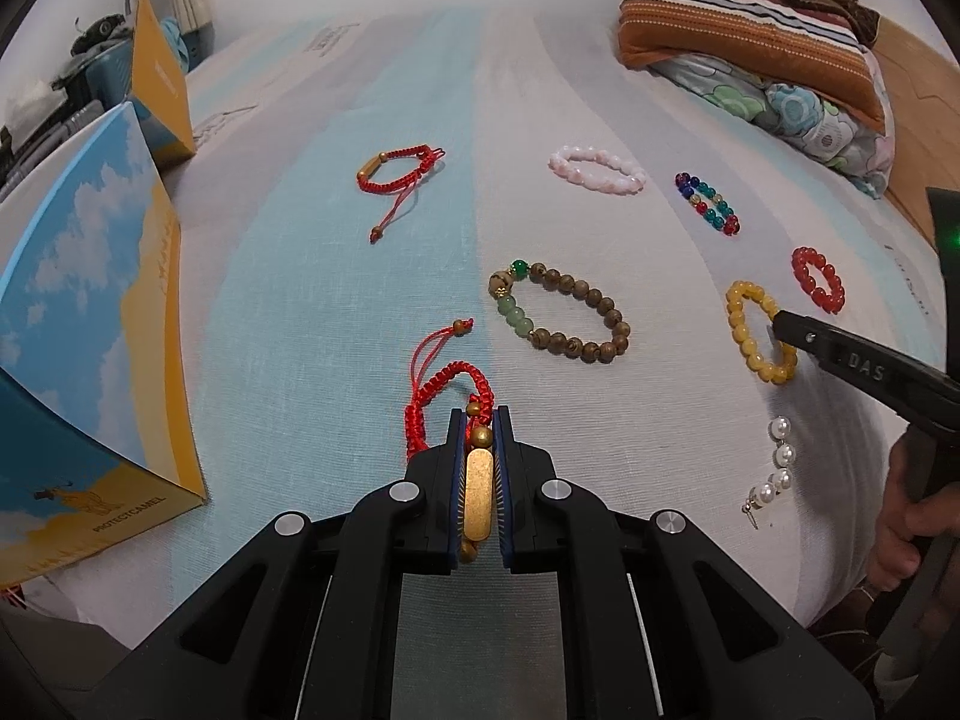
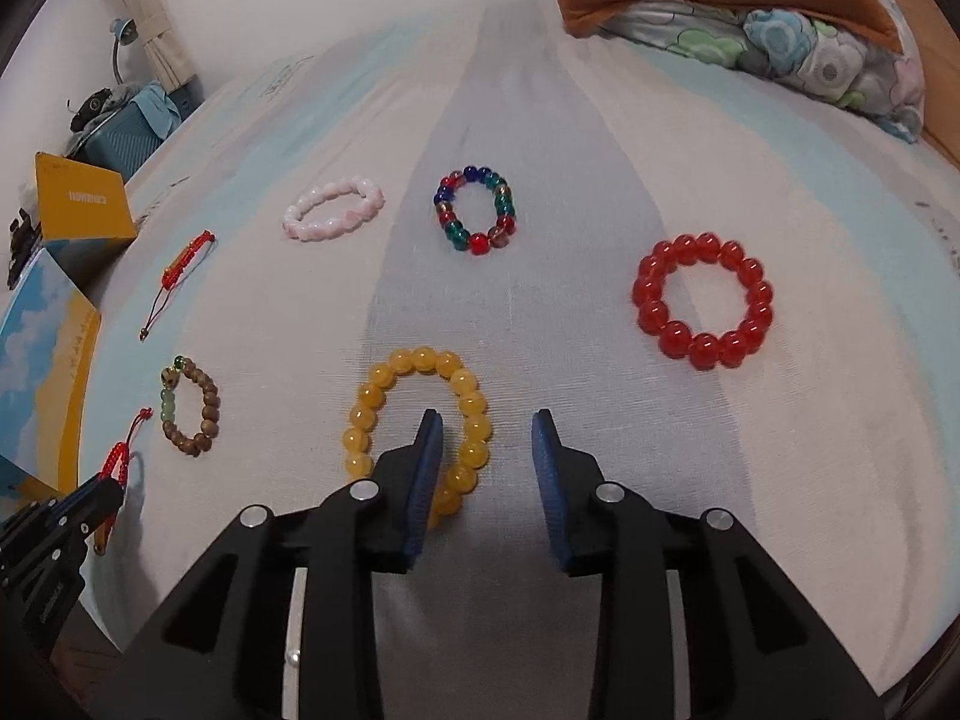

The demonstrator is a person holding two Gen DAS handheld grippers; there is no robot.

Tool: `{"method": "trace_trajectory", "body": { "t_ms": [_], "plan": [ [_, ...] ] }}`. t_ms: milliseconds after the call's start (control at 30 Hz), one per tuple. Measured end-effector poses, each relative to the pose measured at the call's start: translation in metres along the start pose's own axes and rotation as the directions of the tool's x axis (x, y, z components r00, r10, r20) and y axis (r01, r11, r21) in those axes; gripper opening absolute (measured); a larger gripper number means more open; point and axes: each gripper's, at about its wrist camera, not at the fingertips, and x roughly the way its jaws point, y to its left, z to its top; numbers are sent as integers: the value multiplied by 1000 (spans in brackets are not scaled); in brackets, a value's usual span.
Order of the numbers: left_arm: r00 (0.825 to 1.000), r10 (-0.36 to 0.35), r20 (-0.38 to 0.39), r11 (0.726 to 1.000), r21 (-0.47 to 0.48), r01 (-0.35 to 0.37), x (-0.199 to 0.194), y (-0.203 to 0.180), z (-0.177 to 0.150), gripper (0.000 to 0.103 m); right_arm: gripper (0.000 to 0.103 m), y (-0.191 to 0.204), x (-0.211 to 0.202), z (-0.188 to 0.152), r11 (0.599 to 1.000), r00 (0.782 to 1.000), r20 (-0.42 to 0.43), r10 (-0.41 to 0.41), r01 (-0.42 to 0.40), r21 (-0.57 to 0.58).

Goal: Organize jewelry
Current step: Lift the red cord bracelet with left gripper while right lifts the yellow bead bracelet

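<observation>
My left gripper is shut on the gold tube of a red cord bracelet, whose cord loop lies on the striped bedsheet ahead of the fingertips. My right gripper is open and low over a yellow bead bracelet. Its left finger is inside the ring, and the ring's right side lies between the pads without being pressed. The left wrist view shows the right gripper at that yellow bracelet. The right wrist view shows the left gripper with the red cord bracelet.
On the sheet lie a second red cord bracelet, a pink bracelet, a multicolour bracelet, a red bead bracelet, a wooden and green bracelet and a pearl strand. Printed boxes stand left, pillows far right.
</observation>
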Motion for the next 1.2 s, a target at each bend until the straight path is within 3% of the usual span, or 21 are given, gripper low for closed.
{"method": "trace_trajectory", "body": {
  "t_ms": [133,233,300,733,1200],
  "plan": [
    [1000,0,1,1000,-1,0,0,0,0,8,31,6,6,-3,999,1000,4,-27,27,-30],
    [1000,1,1,1000,-1,-1,0,0,1,8,14,11,8,-5,998,1000,6,-24,24,-65],
    [1000,0,3,1000,-1,0,-1,0,2,8,9,10,7,-5,998,1000,9,-12,13,-63],
    [1000,-14,23,1000,-2,14,-13,1,5,8,9,12,-36,4,997,995,85,59,-56,-43],
    [1000,-18,26,1000,5,18,-18,-1,9,8,9,17,-59,11,996,988,128,85,-79,-51]
  ]
}}
